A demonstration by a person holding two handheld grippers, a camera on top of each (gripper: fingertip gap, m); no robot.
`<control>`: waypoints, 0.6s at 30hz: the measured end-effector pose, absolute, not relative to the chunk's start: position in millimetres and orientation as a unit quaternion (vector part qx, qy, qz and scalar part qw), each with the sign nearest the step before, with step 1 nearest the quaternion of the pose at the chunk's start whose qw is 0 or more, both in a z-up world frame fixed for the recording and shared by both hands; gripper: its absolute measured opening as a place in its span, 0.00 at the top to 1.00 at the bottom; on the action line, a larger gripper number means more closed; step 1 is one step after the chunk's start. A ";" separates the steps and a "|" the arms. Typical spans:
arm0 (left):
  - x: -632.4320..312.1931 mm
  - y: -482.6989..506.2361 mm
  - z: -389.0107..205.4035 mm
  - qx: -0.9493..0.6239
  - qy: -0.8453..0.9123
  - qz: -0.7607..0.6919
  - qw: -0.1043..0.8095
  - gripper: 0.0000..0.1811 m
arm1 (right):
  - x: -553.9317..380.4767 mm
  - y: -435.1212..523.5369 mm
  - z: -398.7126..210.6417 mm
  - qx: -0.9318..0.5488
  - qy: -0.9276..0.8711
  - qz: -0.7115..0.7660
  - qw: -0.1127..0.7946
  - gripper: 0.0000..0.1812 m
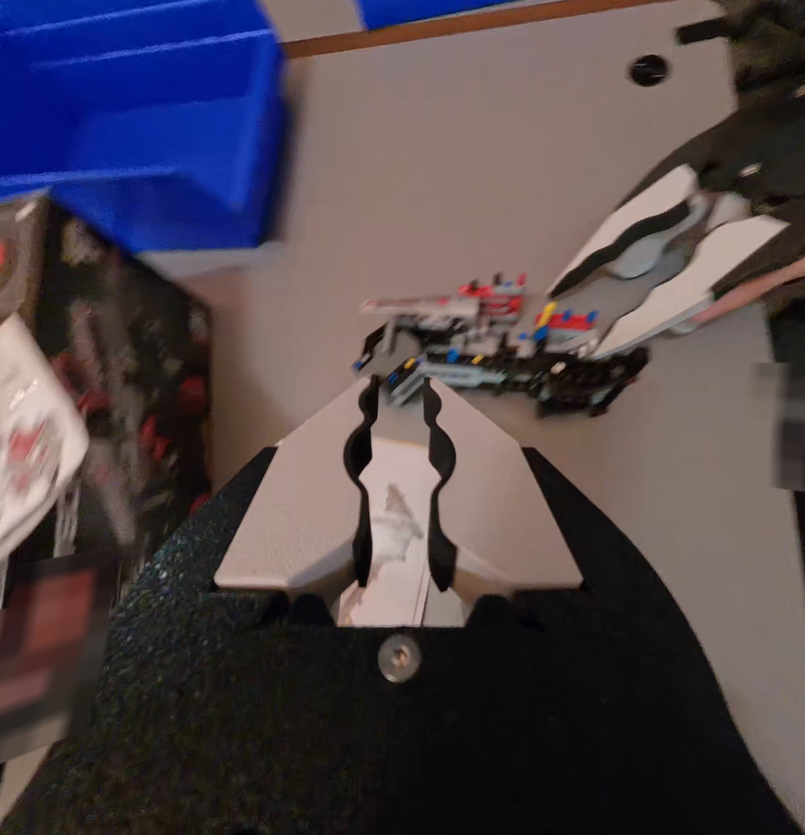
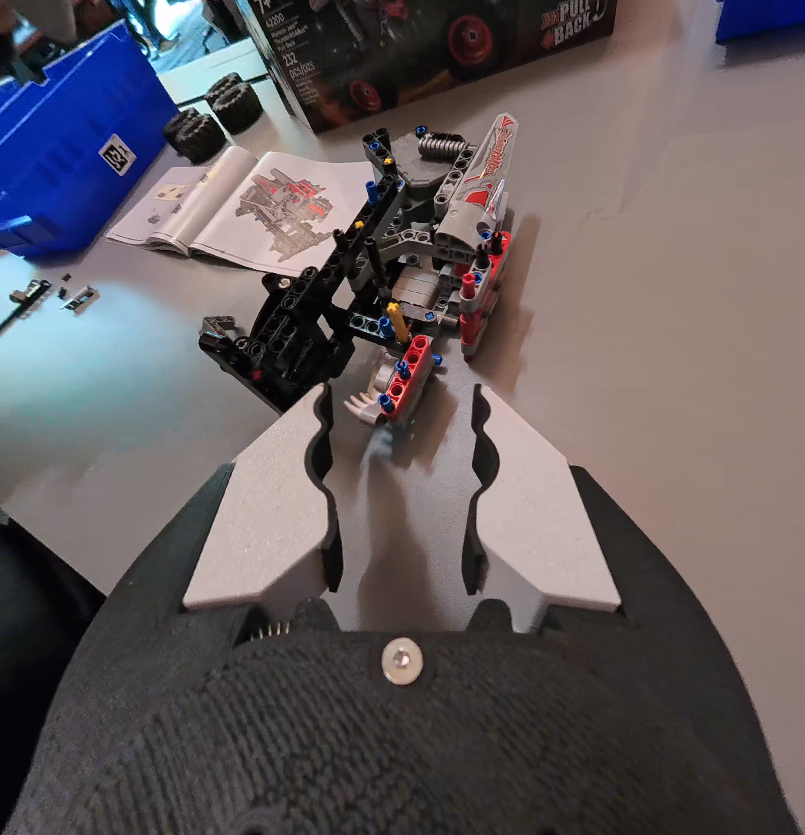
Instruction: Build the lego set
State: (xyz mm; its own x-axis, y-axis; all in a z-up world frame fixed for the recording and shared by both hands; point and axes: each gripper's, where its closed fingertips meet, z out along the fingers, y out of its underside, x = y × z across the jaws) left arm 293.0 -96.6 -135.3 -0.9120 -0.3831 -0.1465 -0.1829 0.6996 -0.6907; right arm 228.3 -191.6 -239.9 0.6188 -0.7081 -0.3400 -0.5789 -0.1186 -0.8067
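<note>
1. Right gripper point(image 2: 403, 393), a black textured body with two pale grey fingers lined in wavy black pads, stands with a wide gap and nothing between the fingers, low over the pale grey tabletop point(image 2: 640, 361)
2. Just ahead of its tips lies a small red holed beam with blue pins and a grey toothed piece point(image 2: 403, 377), at the near end of the half-built black, grey and red truck chassis point(image 2: 391, 253); whether the beam is joined to the chassis I cannot tell
3. Left gripper point(image 1: 398, 384), of the same make, has a narrower gap, also empty; it hovers near the chassis's other side, over a white page, in a blurred view
4. Beyond the chassis the open paper instruction booklet point(image 2: 251, 212) lies flat, with three black knobbly tyres point(image 2: 215, 113), the dark printed set box point(image 2: 419, 58) and a blue plastic bin point(image 2: 61, 149) farther off; small loose grey and black parts point(image 2: 52, 293) sit well apart to the left
5. Judged step: mid-assembly, reaching for the red beam sub-assembly
6. Next move calls for centring the right fingers around the beam, closing gently without knocking the blue pins, while the left gripper steadies the chassis
</note>
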 end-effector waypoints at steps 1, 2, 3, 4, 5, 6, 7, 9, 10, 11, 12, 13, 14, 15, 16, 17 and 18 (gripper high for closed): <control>295.9 -74.8 -138.9 -0.179 0.899 -0.366 0.160 0.91 | 228.0 -191.3 -239.6 -0.745 0.431 -0.061 0.506 0.67; 297.2 -53.8 -144.5 -0.203 0.886 -0.377 0.179 0.91 | 227.9 -191.0 -240.0 -0.745 0.431 -0.059 0.505 0.67; 297.7 -33.8 -150.8 -0.224 0.871 -0.388 0.203 0.91 | 227.9 -190.8 -240.5 -0.746 0.431 -0.058 0.504 0.68; 296.8 -15.5 -156.3 -0.239 0.853 -0.401 0.232 0.92 | 228.5 -191.4 -241.1 -0.746 0.433 -0.060 0.502 0.70; 293.9 0.1 -161.3 -0.248 0.835 -0.415 0.262 0.94 | 229.4 -192.4 -241.3 -0.745 0.436 -0.063 0.501 0.72; 288.9 12.9 -166.5 -0.251 0.819 -0.428 0.288 0.95 | 230.3 -193.4 -241.2 -0.744 0.437 -0.067 0.500 0.75; 283.2 23.7 -171.7 -0.252 0.806 -0.436 0.310 0.96 | 231.4 -194.4 -240.4 -0.743 0.439 -0.071 0.501 0.76; 273.1 42.0 -180.7 -0.250 0.786 -0.437 0.359 0.97 | 233.6 -196.9 -239.3 -0.737 0.445 -0.075 0.504 0.79; 268.0 48.1 -183.4 -0.238 0.778 -0.433 0.388 1.00 | 234.1 -197.7 -238.9 -0.734 0.447 -0.074 0.506 0.80; 263.1 52.1 -185.6 -0.215 0.772 -0.424 0.422 1.00 | 234.1 -197.9 -238.2 -0.732 0.447 -0.071 0.509 0.81; 259.3 55.4 -188.2 -0.187 0.768 -0.405 0.459 1.00 | 234.2 -198.2 -237.9 -0.731 0.448 -0.071 0.510 0.82; 256.7 58.7 -191.8 -0.161 0.764 -0.379 0.496 1.00 | 234.0 -197.8 -237.8 -0.731 0.447 -0.072 0.510 0.84; 254.7 60.9 -196.5 -0.134 0.761 -0.350 0.530 1.00 | 233.2 -196.7 -238.3 -0.735 0.443 -0.072 0.508 0.85; 252.2 60.1 -201.7 -0.100 0.760 -0.320 0.557 1.00 | 232.4 -195.2 -239.8 -0.741 0.439 -0.074 0.503 0.85; 249.6 57.4 -207.2 -0.061 0.761 -0.289 0.578 1.00 | 230.8 -192.5 -242.6 -0.750 0.434 -0.072 0.494 0.85; 247.3 54.2 -212.5 -0.025 0.765 -0.258 0.589 1.00 | 228.5 -188.9 -246.5 -0.762 0.426 -0.066 0.484 0.84; 244.8 50.1 -217.9 0.001 0.771 -0.238 0.591 1.00 | 227.7 -186.9 -249.1 -0.769 0.422 -0.066 0.476 0.84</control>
State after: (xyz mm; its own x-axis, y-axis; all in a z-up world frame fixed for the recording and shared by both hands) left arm 244.8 50.1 -217.9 -0.3020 -0.2794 -0.9115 0.2828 0.8868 -0.3655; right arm 227.7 -186.9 -249.1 0.6348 -0.7118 -0.3006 -0.5869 -0.1912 -0.7867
